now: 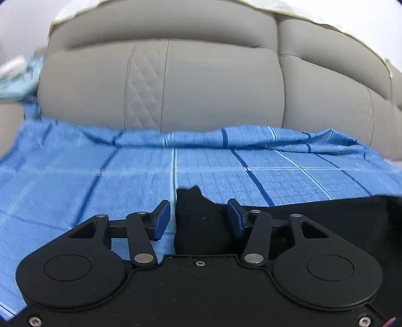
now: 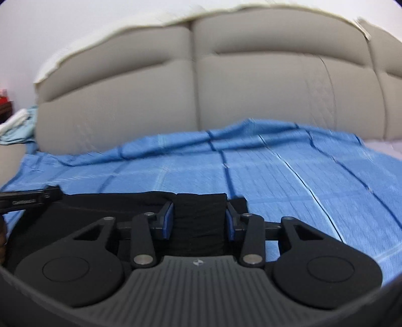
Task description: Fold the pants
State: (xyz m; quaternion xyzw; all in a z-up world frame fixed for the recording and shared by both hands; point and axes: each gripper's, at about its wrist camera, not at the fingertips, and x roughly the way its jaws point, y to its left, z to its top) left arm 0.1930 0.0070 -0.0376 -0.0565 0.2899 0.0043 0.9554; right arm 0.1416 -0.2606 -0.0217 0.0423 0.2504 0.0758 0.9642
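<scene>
Holding black pants (image 2: 198, 221) on the blue checked sheet (image 1: 75, 181), near the grey headboard (image 1: 201, 83).
My right gripper (image 2: 198, 218) clamps a bunched fold; my left gripper (image 1: 198, 218) stands released, the pants' left edge between its pads, untouched.

Big padded beige headboard (image 1: 176, 83) is filling the back, blue checked sheet (image 1: 75, 181) is covering the bed, plain white wall (image 2: 75, 22) sitting behind.
</scene>
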